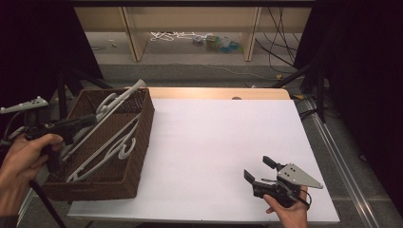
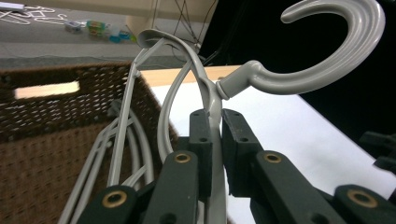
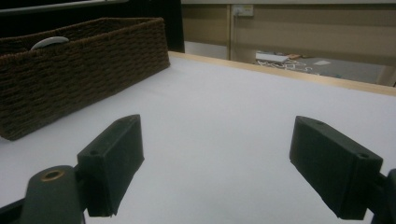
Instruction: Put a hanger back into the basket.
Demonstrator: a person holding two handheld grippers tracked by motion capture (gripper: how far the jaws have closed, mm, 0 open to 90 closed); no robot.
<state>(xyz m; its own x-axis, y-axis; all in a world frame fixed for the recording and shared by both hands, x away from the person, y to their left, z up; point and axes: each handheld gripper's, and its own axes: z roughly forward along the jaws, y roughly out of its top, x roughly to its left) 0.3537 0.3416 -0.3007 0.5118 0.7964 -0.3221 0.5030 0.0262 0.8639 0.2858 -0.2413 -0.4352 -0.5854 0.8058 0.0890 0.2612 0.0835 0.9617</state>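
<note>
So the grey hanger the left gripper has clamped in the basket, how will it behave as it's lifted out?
The hanger looks like moulded plastic, so probably stiff and light. The left gripper pinches it just below the hook, so it may pivot. Other hangers crowd the wicker basket; snagging seems likely.

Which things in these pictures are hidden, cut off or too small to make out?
- Number of hangers in the wicker basket: high view, they overlap and the left gripper covers some.
- Gripped hanger below its neck: left gripper view, hidden between the jaws.
- Small coloured objects on the floor: high view, too small to identify.
- Basket contents: right gripper view, wall hides them.
- Right gripper rests open.
</note>
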